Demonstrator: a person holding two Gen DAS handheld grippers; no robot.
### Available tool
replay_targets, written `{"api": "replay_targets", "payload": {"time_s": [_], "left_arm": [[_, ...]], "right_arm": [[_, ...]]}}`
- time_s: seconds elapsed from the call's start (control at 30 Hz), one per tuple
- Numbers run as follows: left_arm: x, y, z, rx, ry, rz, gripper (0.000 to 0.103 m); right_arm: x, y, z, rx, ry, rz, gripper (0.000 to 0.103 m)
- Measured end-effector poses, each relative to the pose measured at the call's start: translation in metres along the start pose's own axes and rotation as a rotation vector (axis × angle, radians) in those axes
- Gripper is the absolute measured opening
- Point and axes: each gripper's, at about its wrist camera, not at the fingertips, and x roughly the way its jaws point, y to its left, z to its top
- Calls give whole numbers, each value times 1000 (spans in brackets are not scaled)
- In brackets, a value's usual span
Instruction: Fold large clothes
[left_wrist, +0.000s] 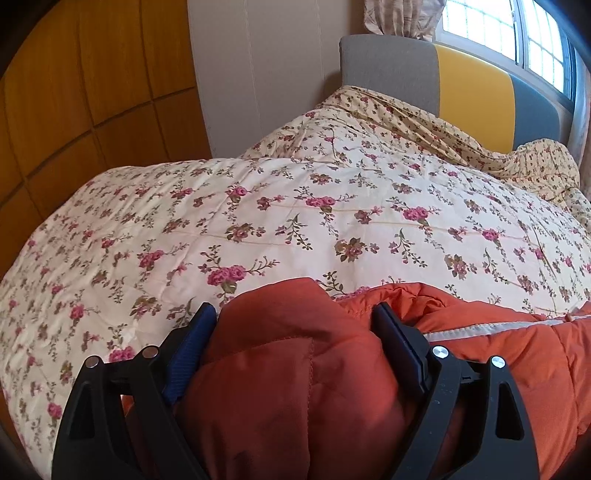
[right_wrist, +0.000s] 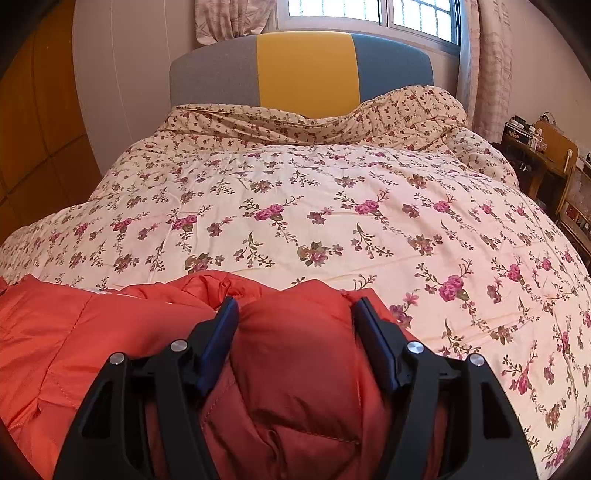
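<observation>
An orange puffy quilted jacket (left_wrist: 517, 354) lies at the near edge of a bed with a floral quilt (left_wrist: 295, 206). My left gripper (left_wrist: 295, 314) is shut on a thick bunch of the jacket, which bulges between its blue-padded fingers (left_wrist: 195, 332). A pale stripe runs along the jacket to the right. In the right wrist view the same jacket (right_wrist: 74, 332) spreads to the left, and my right gripper (right_wrist: 295, 306) is shut on another thick fold of it. The floral quilt (right_wrist: 332, 221) stretches ahead.
A grey, yellow and blue headboard (right_wrist: 303, 70) stands at the far end under a window (right_wrist: 369, 11) with curtains. Wooden wardrobe panels (left_wrist: 74, 92) line the left side. A wooden chair and cluttered shelves (right_wrist: 554, 158) stand at the right of the bed.
</observation>
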Motion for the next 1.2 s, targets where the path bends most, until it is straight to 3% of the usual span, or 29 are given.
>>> {"api": "replay_targets", "payload": {"time_s": [0.2, 0.33, 0.5, 0.6, 0.77, 0.9, 1.07, 1.2], "left_arm": [[-48, 16, -7, -60, -7, -65, 86], [-84, 36, -26, -97, -37, -73, 86], [-116, 76, -67, -235, -56, -55, 86], [-126, 99, -95, -356, -19, -106, 86], [-139, 108, -137, -422, 20, -183, 86], [-149, 97, -156, -404, 18, -239, 73], [-157, 103, -168, -485, 4, -288, 55], [-166, 103, -177, -497, -13, -302, 54]], "right_arm": [[-4, 1, 5, -16, 31, -8, 68], [-42, 0, 3, 9, -10, 1, 76], [-99, 9, -20, 27, -53, 62, 76], [-126, 16, -40, 43, -61, 105, 74], [-163, 34, -80, 58, -47, 213, 55], [-180, 59, -98, 3, -43, 283, 32], [-193, 87, -102, -81, -59, 341, 21], [-184, 99, -107, -107, -27, 352, 15]]}}
